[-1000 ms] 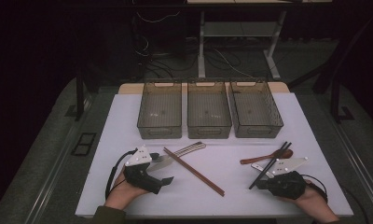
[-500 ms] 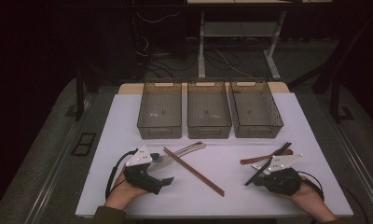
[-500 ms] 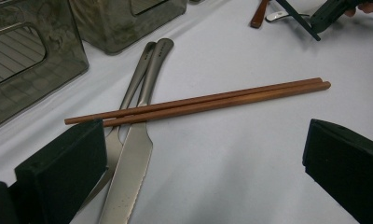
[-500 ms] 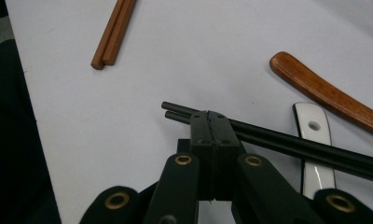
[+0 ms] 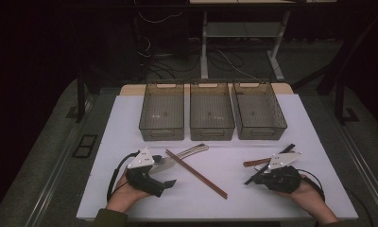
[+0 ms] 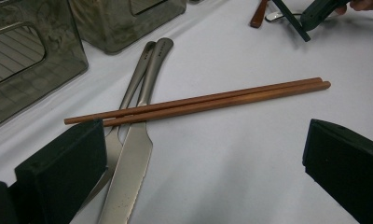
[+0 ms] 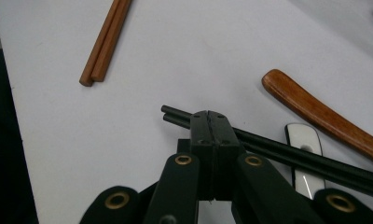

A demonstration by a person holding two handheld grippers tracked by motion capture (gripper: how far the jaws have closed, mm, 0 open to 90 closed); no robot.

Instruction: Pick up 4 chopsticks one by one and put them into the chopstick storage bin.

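- Right gripper view: the right gripper [image 7: 209,116] is seen with its jaws clenched flat together, and the black chopsticks [image 7: 287,156] are seen lying on the white table [image 7: 198,51] just beyond the jaw tips, crossing behind them from left to lower right. Nothing is pinched between the pads; whether the tips touch the sticks cannot be told.
- A brown wooden handle [image 7: 324,116] and a white utensil piece [image 7: 305,140] are found just past the black chopsticks, and the ends of the brown chopsticks [image 7: 105,44] are seen well apart at the upper left.
- Left gripper view: the left gripper [image 6: 203,163] is held with its jaws released and wide apart. The brown chopsticks [image 6: 198,102] are laid across two steel knives [image 6: 133,154] ahead of the gap, with nothing between the pads.
- High view: three empty bins [image 5: 212,113] are lined up at the far side of the table [image 5: 130,123], and both grippers are rested near its front edge.
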